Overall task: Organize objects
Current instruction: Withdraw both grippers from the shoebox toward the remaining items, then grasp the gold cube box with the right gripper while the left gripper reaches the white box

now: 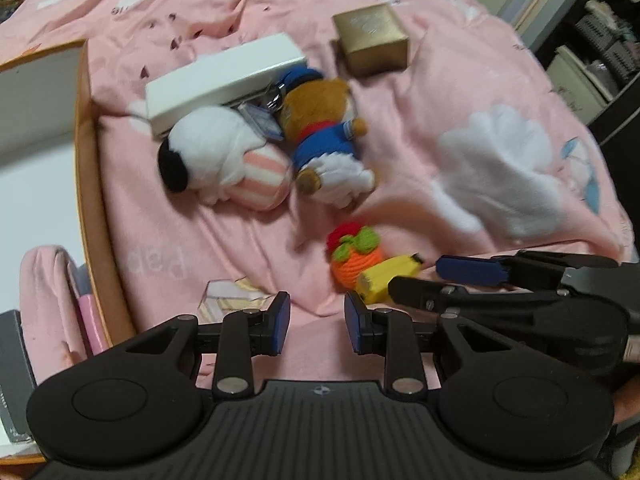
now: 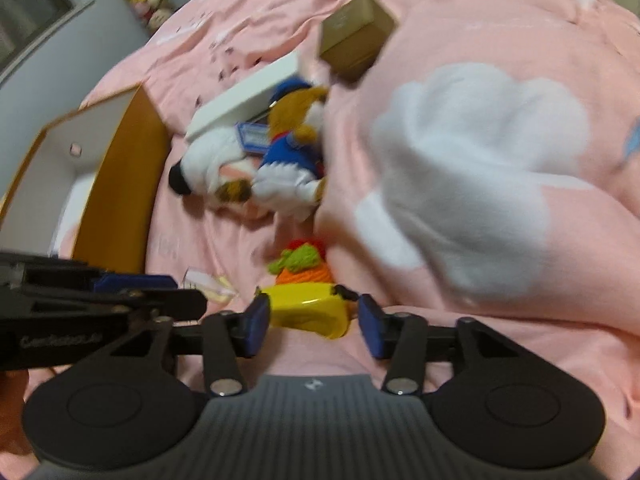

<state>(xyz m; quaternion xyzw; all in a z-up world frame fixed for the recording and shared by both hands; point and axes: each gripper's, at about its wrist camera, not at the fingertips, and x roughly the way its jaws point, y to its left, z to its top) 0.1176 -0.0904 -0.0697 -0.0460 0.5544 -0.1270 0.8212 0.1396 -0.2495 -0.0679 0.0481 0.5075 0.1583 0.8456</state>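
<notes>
Your right claw (image 2: 313, 320) stands open; the yellow toy (image 2: 308, 310) lies on the bed between its fingers, long axis crosswise. Left claw (image 1: 317, 322) open, empty, farther off.

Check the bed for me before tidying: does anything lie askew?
Yes. The white box lies tilted, one end propped on the white plush dog and the bear in blue, not flat on the pink bedding.

A home bedroom: a bed (image 1: 240, 8) covered by a pink cloud-print duvet (image 1: 480, 128), plush toys (image 1: 224, 160) lying on it, cluttered shelves (image 1: 600, 52) alongside.
</notes>
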